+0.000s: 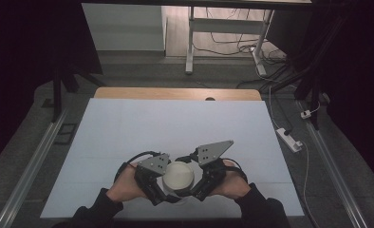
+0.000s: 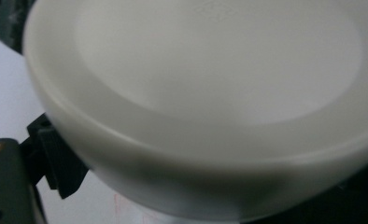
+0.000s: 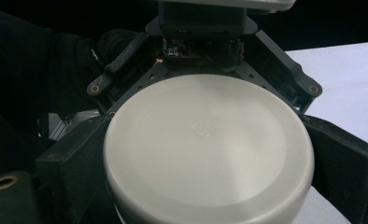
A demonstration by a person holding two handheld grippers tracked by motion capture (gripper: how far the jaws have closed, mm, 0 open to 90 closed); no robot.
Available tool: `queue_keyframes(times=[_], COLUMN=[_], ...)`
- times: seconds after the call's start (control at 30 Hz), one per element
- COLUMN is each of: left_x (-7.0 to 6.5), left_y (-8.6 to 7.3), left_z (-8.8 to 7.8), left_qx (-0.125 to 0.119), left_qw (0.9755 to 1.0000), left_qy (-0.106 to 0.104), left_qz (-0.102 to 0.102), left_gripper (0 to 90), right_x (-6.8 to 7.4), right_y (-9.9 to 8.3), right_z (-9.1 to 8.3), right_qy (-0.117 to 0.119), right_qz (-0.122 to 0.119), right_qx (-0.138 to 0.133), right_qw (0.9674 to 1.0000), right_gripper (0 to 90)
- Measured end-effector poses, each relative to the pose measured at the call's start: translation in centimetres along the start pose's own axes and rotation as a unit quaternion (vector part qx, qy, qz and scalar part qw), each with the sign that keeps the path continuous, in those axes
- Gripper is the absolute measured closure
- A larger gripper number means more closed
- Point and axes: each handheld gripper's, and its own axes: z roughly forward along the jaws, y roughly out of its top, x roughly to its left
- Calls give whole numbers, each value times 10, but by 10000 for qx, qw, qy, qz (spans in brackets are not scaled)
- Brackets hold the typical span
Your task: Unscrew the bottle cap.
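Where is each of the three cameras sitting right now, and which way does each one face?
High view: above the person's side, looking forward and down on the table; both hands, left gripper and right gripper flank a white round lid.
Left gripper view: on the left gripper, pressed close to the lid.
Right gripper view: on the right gripper, jaws either side of the lid, facing the left gripper.
All share the lid.

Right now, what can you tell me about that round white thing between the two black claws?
It is a round, off-white lid, seemingly matte plastic, with a flat top and rounded rim, sitting level on a container near the white table's front edge. The right gripper has a jaw on each side of it; the left gripper closes in from the opposite side.
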Motion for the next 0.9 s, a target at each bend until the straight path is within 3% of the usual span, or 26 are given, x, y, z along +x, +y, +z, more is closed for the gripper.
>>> queue_keyframes(times=[0.07,0.17,0.23,0.3,0.37,0.4,0.43,0.47,0.53,0.63,0.77,0.9], left_x=[1,3,5,7,8,10,10,10,10,9,7,4], left_y=[0,-1,-2,-3,-3,-4,-4,-4,-3,-2,1,3], left_z=[0,-2,-3,-5,-6,-6,-6,-7,-6,-4,-2,-2], left_qx=[-9,-65,-86,-119,-116,-120,-120,-98,-61,-28,41,32], left_qw=[10000,9992,9987,9963,9951,9923,9923,9910,9873,9857,9862,9870], left_qy=[31,336,399,692,802,1000,1000,1092,1313,1384,1378,1351], left_qz=[-22,-224,-296,-503,-576,-718,-718,-768,-894,-962,-914,-873], left_gripper=[73,73,73,73,73,73,73,73,73,73,73,73], right_x=[0,1,0,1,2,2,3,3,5,8,8,8], right_y=[1,4,6,8,10,10,10,10,10,9,7,6], right_z=[0,-1,-5,-7,-7,-6,-4,-4,3,9,12,13], right_qy=[-106,-443,-644,-899,-1154,-1298,-1456,-1456,-1791,-2071,-2130,-2067], right_qz=[43,120,230,318,417,470,522,522,538,492,527,519], right_qx=[-28,-141,-261,-267,-218,-208,-149,-149,-55,3,-27,-97], right_qw=[9999,9988,9973,9951,9922,9902,9879,9879,9823,9771,9756,9770], right_gripper=[59,0,0,0,0,0,0,0,0,3,52,70])
